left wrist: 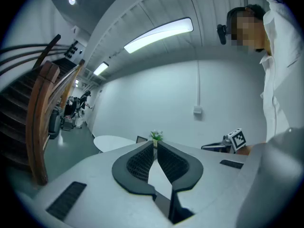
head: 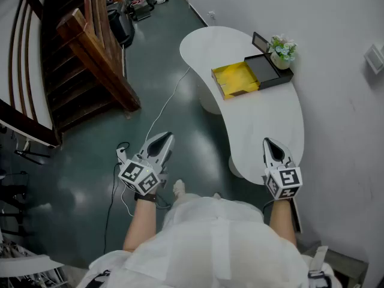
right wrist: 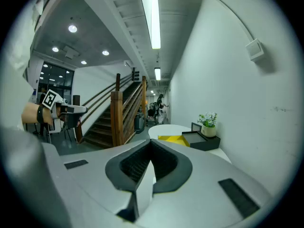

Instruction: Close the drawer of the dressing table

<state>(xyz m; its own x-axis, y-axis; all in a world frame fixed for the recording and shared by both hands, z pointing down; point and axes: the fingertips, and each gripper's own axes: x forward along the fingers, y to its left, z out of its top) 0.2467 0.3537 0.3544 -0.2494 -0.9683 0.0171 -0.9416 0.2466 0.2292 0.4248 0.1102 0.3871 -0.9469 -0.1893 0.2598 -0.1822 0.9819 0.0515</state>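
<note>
A black box [head: 271,71] stands on the white dressing table [head: 264,119] near the wall, with its yellow drawer [head: 235,80] pulled out to the left. A small potted plant [head: 282,50] sits on the box. My right gripper [head: 268,141] hovers over the table's near end, shut and empty, well short of the drawer [right wrist: 173,139]. My left gripper [head: 163,138] hangs over the floor left of the table, shut with nothing in it. In the left gripper view the plant [left wrist: 156,136] shows just beyond the closed jaw tips.
A wooden staircase [head: 90,59] with a heavy handrail rises at the left. A white cable [head: 162,110] runs across the dark green floor toward the table. The white wall [head: 342,89] borders the table on the right and carries a socket box [head: 375,57].
</note>
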